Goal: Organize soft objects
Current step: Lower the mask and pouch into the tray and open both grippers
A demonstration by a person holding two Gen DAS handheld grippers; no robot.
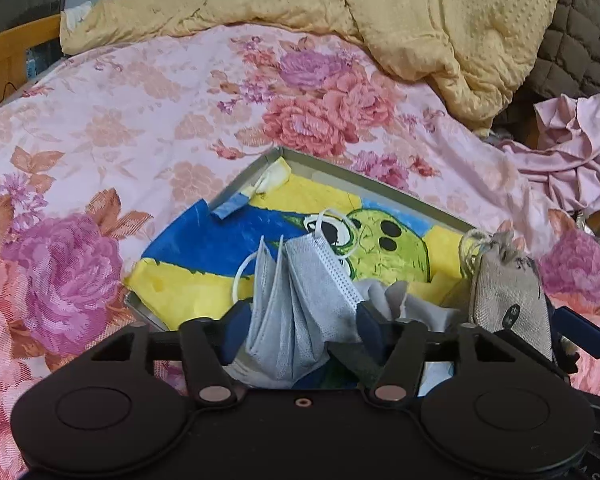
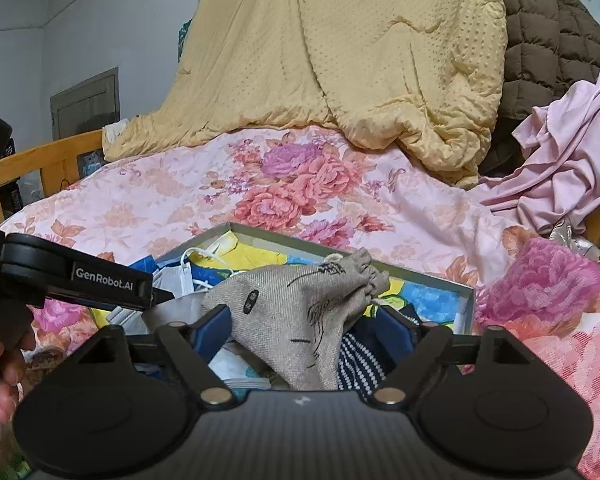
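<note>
A shallow grey box (image 1: pixel 340 168) lined with a yellow, blue and green cartoon paper lies on the floral bed cover. My left gripper (image 1: pixel 300 332) is shut on a folded grey face mask (image 1: pixel 300 304) and holds it over the box's near part. My right gripper (image 2: pixel 304 328) holds a beige drawstring pouch (image 2: pixel 296 304) with black markings between its blue pads, over the same box (image 2: pixel 470 296). The pouch also shows at the right in the left wrist view (image 1: pixel 508 296). A dark striped cloth (image 2: pixel 360 364) lies under the pouch.
The pink floral cover (image 1: pixel 140 120) spreads around the box. A crumpled yellow quilt (image 1: pixel 420 20), a brown padded coat (image 2: pixel 548 40) and a pink cloth (image 2: pixel 560 160) pile up at the back right. A wooden bed rail (image 2: pixel 40 168) runs along the left.
</note>
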